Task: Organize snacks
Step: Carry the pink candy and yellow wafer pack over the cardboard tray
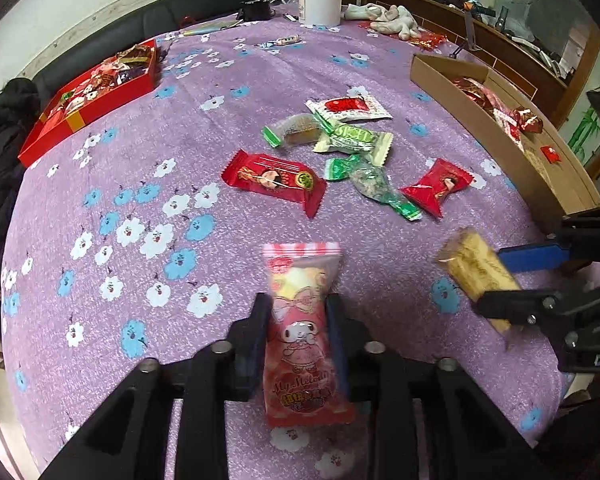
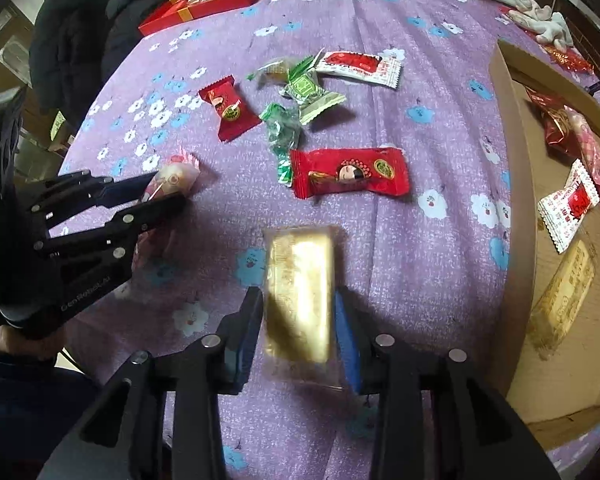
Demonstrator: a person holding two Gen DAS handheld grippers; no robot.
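A pink cartoon-print snack packet [image 1: 302, 336] stands between the fingers of my left gripper [image 1: 298, 312], whose pads press on its two sides a little above the purple flowered tablecloth [image 1: 148, 184]. The right wrist view shows the same packet [image 2: 174, 180] at the left. A golden wrapped bar [image 2: 300, 292] lies between the fingers of my right gripper [image 2: 298, 308]. It looks smeared while the fingers [image 2: 249, 320] are sharp, and a thin gap shows beside it. From the left wrist view the bar [image 1: 474, 270] appears in the right gripper [image 1: 496, 280] at the right edge.
Several red, green and white wrapped snacks [image 1: 340, 152] lie loose mid-table. A red box [image 1: 88, 100] of sweets sits far left. A cardboard box [image 2: 560, 240] with several snacks in it lies along the right. A white jar [image 1: 320, 0] and cloths are at the back. Dark coats [image 2: 80, 20] hang beyond the table.
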